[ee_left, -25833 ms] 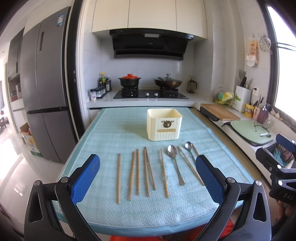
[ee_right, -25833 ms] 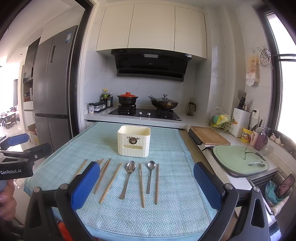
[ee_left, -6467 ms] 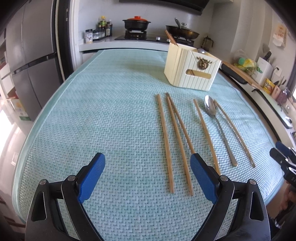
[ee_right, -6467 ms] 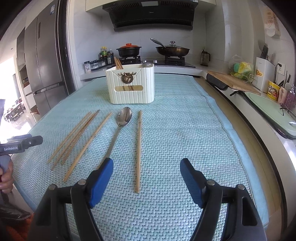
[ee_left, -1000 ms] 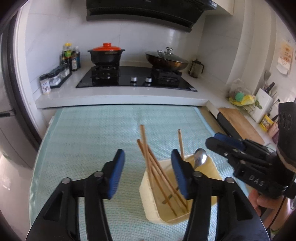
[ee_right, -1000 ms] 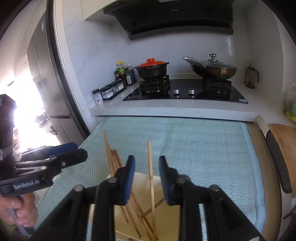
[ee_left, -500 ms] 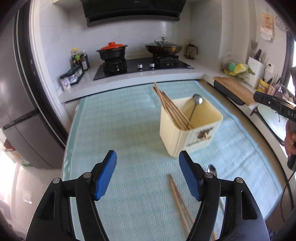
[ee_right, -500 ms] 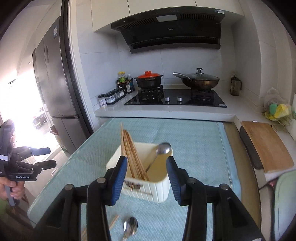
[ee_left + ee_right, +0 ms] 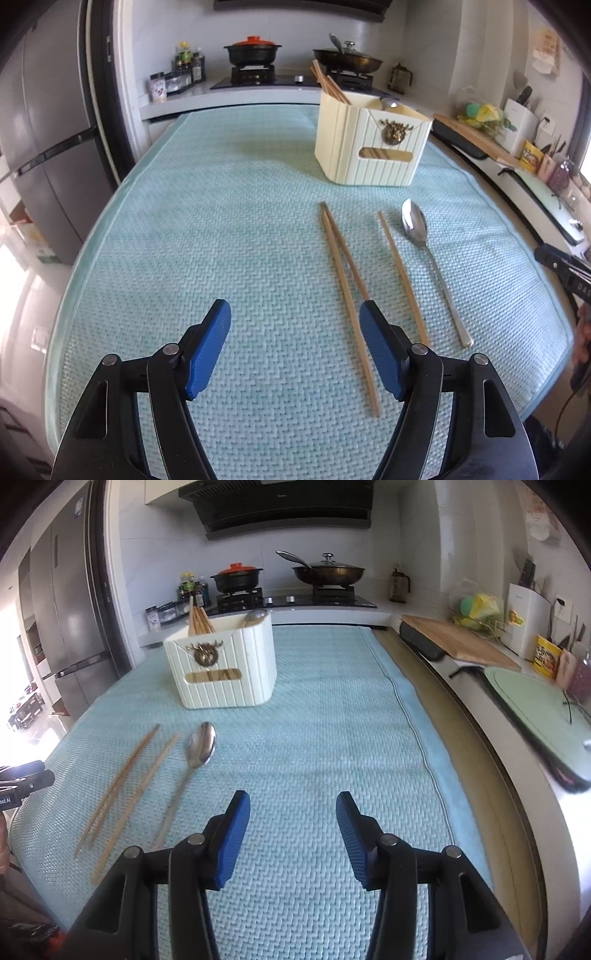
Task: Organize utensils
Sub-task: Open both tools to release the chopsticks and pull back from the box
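Comparing with half a second ago: you have drawn both claws back from the holder, and the mat's near half now fills each view.
Left gripper [image 9: 295,332]: your jaws have just been spreading and stand wide apart, nothing between them; the right blue pad's tip overlaps the near ends of the paired chopsticks in the lower middle of the left wrist view.
Right gripper [image 9: 291,814]: your jaws have just been opening too, a moderate gap, only bare mat between the pads at the bottom centre of the right wrist view.
Utensil holder [image 9: 369,147]: cream, ribbed, with a brass stag-head badge and a slot on its front; it stands upright on the mat at the upper right of centre in the left view, with chopsticks and a spoon bowl sticking out of its top.
Loose chopsticks [image 9: 347,273]: three wooden sticks lie flat on the mat below the holder, two touching as a narrow V, the third just to their right.
Spoon [image 9: 424,254]: steel, lying flat right of the third stick, bowl toward the holder.
Mat [image 9: 221,221]: pale teal, woven, covering the counter.
Changed since six seconds ago: one stick fewer lies left of the spoon, and the stick to its right is gone.
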Motion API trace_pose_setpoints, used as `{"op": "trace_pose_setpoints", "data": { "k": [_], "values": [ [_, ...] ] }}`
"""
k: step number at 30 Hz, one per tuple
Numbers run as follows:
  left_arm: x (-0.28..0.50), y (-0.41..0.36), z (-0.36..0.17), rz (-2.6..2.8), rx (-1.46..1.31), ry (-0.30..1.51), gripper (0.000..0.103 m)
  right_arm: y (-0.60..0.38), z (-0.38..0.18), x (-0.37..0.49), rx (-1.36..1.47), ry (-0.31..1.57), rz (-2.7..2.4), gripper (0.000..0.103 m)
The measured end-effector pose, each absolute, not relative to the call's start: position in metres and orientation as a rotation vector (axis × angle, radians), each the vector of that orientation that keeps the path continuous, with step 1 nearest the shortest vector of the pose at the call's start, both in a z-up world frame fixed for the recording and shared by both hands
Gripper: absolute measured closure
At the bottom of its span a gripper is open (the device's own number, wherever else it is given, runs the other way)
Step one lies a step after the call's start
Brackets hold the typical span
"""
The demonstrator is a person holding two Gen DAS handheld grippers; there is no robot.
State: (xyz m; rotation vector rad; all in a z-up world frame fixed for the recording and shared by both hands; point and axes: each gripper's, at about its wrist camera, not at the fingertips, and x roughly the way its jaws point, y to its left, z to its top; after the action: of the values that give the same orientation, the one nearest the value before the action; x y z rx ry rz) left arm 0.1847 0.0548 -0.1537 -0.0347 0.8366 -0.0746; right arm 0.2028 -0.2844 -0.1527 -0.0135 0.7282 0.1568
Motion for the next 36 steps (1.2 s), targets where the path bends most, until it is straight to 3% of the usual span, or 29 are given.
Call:
{"op": "trace_pose_setpoints", "data": {
  "k": [22,36],
  "values": [
    [0.201,0.063,-0.186,-0.001,-0.033,0.826,0.029,-0.273,-0.185,0.201,-0.074,0.790,0.104,0.053],
    [0.231,0.081,-0.207,0.047,-0.078,0.859,0.029,-0.292,-0.199,0.289,-0.046,0.878,0.043,0.054]
  ]
}}
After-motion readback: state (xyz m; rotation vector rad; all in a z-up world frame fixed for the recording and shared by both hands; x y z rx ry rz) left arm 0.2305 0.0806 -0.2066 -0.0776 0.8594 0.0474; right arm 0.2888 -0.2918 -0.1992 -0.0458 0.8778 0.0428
